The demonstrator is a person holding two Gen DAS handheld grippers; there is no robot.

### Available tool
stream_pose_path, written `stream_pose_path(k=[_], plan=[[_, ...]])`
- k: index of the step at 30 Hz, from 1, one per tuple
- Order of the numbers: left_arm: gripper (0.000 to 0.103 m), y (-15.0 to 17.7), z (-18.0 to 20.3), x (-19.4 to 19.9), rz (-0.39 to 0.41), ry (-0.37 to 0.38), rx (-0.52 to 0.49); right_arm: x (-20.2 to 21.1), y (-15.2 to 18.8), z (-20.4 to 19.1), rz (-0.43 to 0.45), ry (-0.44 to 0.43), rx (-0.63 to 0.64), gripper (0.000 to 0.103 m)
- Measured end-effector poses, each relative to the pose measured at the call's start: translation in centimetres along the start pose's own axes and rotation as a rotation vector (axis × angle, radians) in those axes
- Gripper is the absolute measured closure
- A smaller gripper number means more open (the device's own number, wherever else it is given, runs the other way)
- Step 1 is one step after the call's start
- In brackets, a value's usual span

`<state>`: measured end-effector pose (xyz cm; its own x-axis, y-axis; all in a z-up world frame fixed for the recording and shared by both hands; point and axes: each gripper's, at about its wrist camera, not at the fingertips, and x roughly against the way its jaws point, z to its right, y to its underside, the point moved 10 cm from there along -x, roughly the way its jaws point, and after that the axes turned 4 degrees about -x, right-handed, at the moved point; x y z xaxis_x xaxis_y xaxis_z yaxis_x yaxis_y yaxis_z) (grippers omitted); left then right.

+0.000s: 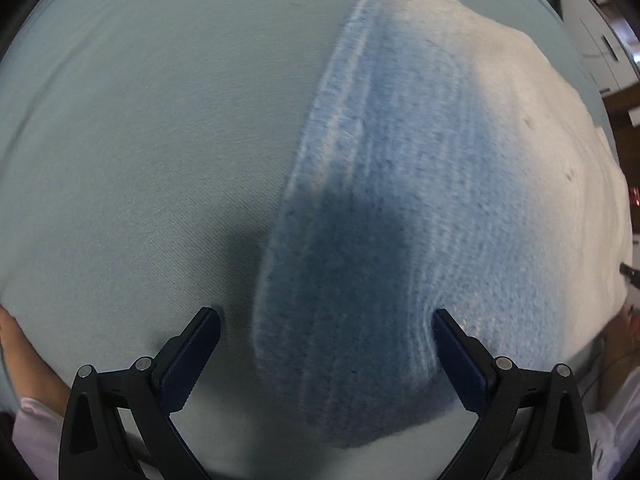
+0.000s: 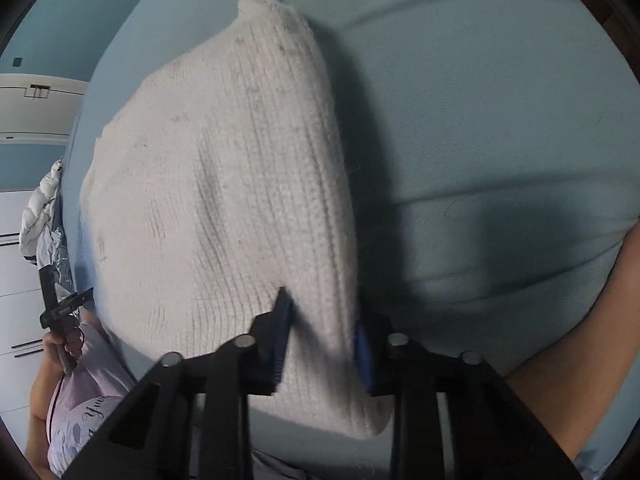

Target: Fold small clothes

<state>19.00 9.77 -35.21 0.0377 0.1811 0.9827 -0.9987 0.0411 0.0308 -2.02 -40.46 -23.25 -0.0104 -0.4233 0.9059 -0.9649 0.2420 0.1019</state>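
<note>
Left wrist view: the left gripper (image 1: 327, 342) has its jaws wide apart, holding nothing. The blue end of the knit piece (image 1: 380, 216) lies between them on the pale blue cloth (image 1: 132, 140). The right-hand finger touches the knit and the other finger is just beside its edge. If this gripper closes too low it may pinch the cloth under it too, and the fold would drag.

Right wrist view: the right gripper (image 2: 322, 336) is clamped tight on the white end of the knit piece (image 2: 224, 184), lifting it off the cloth. Only a thin edge is pinched, so a quick pull could make it slip out
</note>
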Motion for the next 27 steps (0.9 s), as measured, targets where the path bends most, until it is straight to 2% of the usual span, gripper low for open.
stream_pose_path(k=[2, 3, 4, 6, 7, 9, 11, 13, 16, 18, 23, 24, 27], plan=[[0.0, -0.1, 0.1, -0.1, 0.003, -0.009, -0.007, 0.3, -0.1, 1.3, 0.026, 0.011, -0.033, 0.091], [0.0, -0.2, 0.1, -0.1, 0.005, -0.013, -0.014, 0.3, -0.1, 2.5, 0.032, 0.006, -0.058, 0.091], [0.0, 0.0, 0.3, 0.2, 0.01, -0.02, -0.017, -0.3, 0.6, 1.5, 0.026, -0.004, -0.077, 0.091], [0.0, 0.0, 1.4, 1.5, 0.033, -0.065, -0.048, -0.2, 0.3, 3.0, 0.01, -0.027, -0.109, 0.089], [0.0, -0.1, 1.8, 2.2, 0.058, -0.111, -0.089, 0.4, 0.2, 3.6, 0.01, -0.017, -0.107, 0.085], [0.0, -0.4, 2.9, 4.1, 0.125, -0.231, -0.194, 1.5, 0.4, 4.2, 0.033, 0.062, -0.115, 0.05], [0.0, -0.9, 3.6, 5.9, 0.194, -0.332, -0.257, 3.2, -0.2, 4.2, 0.102, 0.166, -0.074, 0.046], [0.0, -1.4, 4.6, 7.4, 0.26, -0.396, -0.303, 5.6, -1.6, 3.4, 0.219, 0.261, 0.024, 0.046], [0.0, -1.8, 5.6, 8.4, 0.299, -0.399, -0.305, 7.9, -4.2, 0.9, 0.347, 0.348, 0.14, 0.045], [0.0, -2.2, 6.1, 8.5, 0.309, -0.398, -0.293, 8.4, -6.5, -0.1, 0.369, 0.35, 0.14, 0.041], [0.0, -3.3, 4.1, 9.0, 0.277, -0.358, -0.25, 6.8, -14.9, -2.5, 0.358, 0.288, 0.07, 0.041], [0.0, -3.5, 3.4, 8.8, 0.271, -0.353, -0.24, 5.8, -17.1, -2.3, 0.338, 0.282, 0.04, 0.041], [0.0, -2.8, 2.8, 7.1, 0.263, -0.348, -0.224, 1.5, -20.4, -0.7, 0.251, 0.304, -0.071, 0.041]])
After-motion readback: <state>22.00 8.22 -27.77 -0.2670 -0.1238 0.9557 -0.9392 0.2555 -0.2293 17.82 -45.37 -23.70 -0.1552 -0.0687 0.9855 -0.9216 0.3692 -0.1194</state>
